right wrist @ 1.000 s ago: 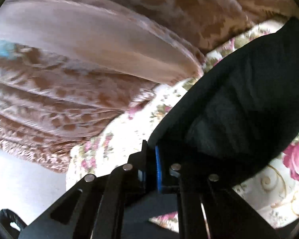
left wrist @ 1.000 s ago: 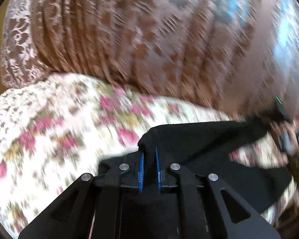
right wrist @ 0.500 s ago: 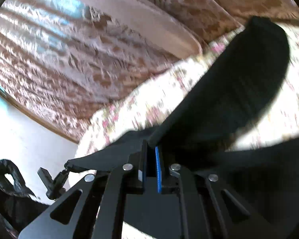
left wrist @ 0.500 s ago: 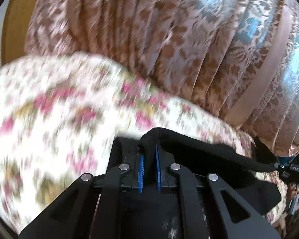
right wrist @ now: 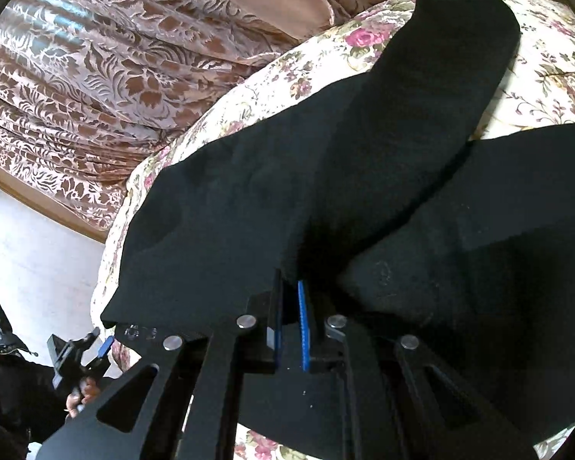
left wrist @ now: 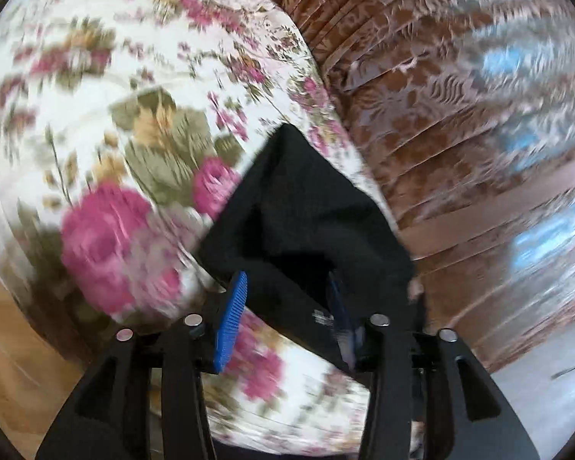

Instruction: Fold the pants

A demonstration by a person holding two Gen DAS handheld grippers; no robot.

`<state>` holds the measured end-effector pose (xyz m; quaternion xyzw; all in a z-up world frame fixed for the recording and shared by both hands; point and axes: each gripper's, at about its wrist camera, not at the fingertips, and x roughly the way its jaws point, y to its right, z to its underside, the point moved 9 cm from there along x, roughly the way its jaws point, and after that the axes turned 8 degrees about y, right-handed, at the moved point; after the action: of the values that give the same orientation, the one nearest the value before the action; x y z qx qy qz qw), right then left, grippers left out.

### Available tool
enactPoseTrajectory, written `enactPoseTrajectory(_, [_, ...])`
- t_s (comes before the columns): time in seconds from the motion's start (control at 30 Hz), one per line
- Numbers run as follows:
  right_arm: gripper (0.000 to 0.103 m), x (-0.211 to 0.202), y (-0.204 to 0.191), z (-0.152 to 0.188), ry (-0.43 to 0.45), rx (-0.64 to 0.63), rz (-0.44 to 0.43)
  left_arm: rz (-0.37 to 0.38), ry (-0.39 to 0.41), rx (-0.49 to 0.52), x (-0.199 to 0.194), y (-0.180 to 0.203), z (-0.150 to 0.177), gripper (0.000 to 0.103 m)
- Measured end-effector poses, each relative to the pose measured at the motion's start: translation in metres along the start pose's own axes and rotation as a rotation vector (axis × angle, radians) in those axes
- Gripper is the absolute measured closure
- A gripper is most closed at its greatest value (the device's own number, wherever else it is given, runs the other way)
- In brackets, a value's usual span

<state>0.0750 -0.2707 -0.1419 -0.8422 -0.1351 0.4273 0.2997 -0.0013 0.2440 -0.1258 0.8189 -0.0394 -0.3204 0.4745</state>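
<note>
The black pants (right wrist: 364,176) lie across the floral bedspread (right wrist: 540,76), one leg folded back toward the far side. My right gripper (right wrist: 290,306) is shut on a fold of the pants near their middle. My left gripper (left wrist: 287,306) is open, blue pads wide apart, with a corner of the pants (left wrist: 299,214) lying between the fingers on the bed (left wrist: 107,122). The left gripper also shows small in the right wrist view (right wrist: 96,345), just below the pants' left corner.
Brown patterned curtains (left wrist: 460,134) hang right behind the bed, also seen in the right wrist view (right wrist: 96,76). A white wall (right wrist: 38,253) and a wooden floor (left wrist: 15,364) lie beside the bed edge.
My left gripper has opened and let go of the pants corner, which now rests on the bed. Both grippers swung lower; the right one stays shut on the cloth.
</note>
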Motion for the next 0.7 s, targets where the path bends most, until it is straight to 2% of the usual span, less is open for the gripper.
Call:
enactPoseTrajectory(0.07, [0.097,0.003,0.001,0.0,-0.001,-0.001,-0.001,0.035,-0.005,-0.026,0.004,0.009,0.001,0.048])
enactPoseTrajectory(0.17, [0.097,0.004,0.001,-0.002,0.001,0.002,-0.005,0.04,-0.012,-0.023,0.017,0.023,0.0,0.048])
enactPoseTrajectory(0.27, [0.097,0.005,-0.001,-0.003,0.003,-0.005,-0.005,0.028,-0.005,-0.031,0.031,0.029,-0.008,0.048])
enactPoseTrajectory(0.33, [0.097,0.005,-0.002,-0.003,0.004,-0.005,-0.007,-0.016,-0.002,-0.024,0.038,0.027,-0.013,0.048])
enactPoseTrajectory(0.37, [0.097,0.004,-0.002,-0.004,0.005,-0.008,-0.008,-0.032,-0.001,-0.01,0.041,0.027,-0.015,0.057])
enactPoseTrajectory(0.4, [0.097,0.002,-0.004,-0.006,0.009,-0.013,-0.008,-0.047,0.001,0.023,0.043,0.03,-0.018,0.077])
enactPoseTrajectory(0.47, [0.098,-0.005,-0.01,-0.012,0.03,-0.015,-0.018,-0.086,0.01,0.091,0.043,0.034,-0.023,0.094])
enactPoseTrajectory(0.63, [0.098,-0.046,-0.026,-0.021,0.088,-0.056,-0.043,-0.032,0.044,0.233,0.025,0.064,-0.03,0.098])
enactPoseTrajectory(0.7, [0.098,-0.059,-0.028,-0.015,0.087,-0.066,-0.044,-0.042,0.033,0.269,0.023,0.063,-0.026,0.098])
